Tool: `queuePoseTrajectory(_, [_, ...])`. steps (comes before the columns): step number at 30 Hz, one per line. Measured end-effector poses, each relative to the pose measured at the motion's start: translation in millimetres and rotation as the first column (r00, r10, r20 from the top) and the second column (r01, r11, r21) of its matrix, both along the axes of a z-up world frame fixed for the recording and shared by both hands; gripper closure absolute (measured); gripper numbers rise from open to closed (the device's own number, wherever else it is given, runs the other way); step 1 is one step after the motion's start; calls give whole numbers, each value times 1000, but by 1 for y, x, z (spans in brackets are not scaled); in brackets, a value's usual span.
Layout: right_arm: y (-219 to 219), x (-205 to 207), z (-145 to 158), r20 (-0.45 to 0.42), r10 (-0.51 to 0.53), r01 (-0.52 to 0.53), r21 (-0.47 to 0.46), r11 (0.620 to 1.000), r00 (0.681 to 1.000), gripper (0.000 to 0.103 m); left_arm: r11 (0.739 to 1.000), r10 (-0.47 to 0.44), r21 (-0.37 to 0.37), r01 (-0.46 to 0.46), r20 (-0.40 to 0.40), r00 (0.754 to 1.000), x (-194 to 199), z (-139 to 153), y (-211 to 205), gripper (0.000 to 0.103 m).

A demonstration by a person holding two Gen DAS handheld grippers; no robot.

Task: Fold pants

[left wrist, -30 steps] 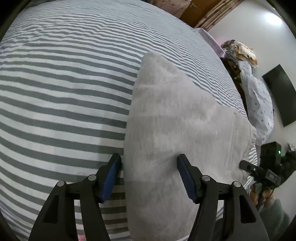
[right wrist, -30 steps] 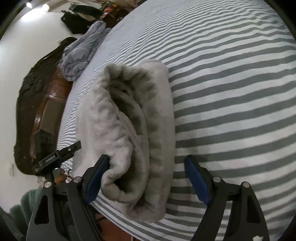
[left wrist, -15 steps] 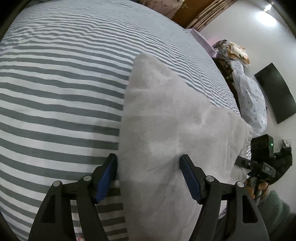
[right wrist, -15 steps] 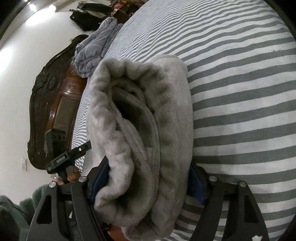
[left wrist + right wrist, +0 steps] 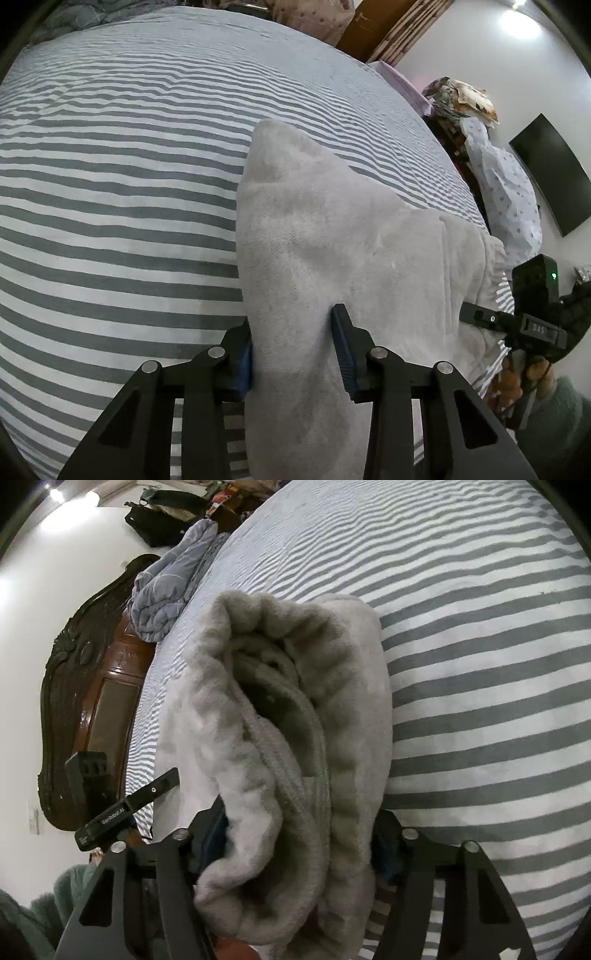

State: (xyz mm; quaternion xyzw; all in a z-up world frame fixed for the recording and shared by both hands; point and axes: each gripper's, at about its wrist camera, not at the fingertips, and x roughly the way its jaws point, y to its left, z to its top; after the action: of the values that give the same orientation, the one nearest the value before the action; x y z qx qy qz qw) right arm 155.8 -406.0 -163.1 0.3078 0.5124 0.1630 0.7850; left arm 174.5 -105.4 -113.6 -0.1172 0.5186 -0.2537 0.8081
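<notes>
Pants (image 5: 332,236) of pale grey fleece lie folded on the striped bed (image 5: 110,184), near its edge closest to the person. Left tool (image 5: 293,354) has just been closing and pinches one end of the fold. Right tool (image 5: 299,845), also just closing, clamps the bunched layers at the other end.

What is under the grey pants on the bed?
The pants lie on the striped sheet, which shows all around them. The part of the sheet directly under them is covered.
</notes>
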Motion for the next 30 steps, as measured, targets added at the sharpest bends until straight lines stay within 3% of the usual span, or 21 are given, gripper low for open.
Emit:
queuePoseTrajectory(11, [14, 7, 4, -24, -4, 2, -70, 998, 1000, 47, 999, 23, 24, -23, 13, 1000, -2, 2, -10, 66])
queuePoseTrajectory(17, [28, 3, 23, -2, -23, 22, -141, 990, 1000, 55, 998, 30, 60, -34, 64, 998, -11, 14, -13, 70])
queuePoseTrajectory(30, [44, 9, 63, 35, -20, 25, -157, 987, 999, 59, 999, 14, 44, -20, 130, 991, -16, 49, -11, 74])
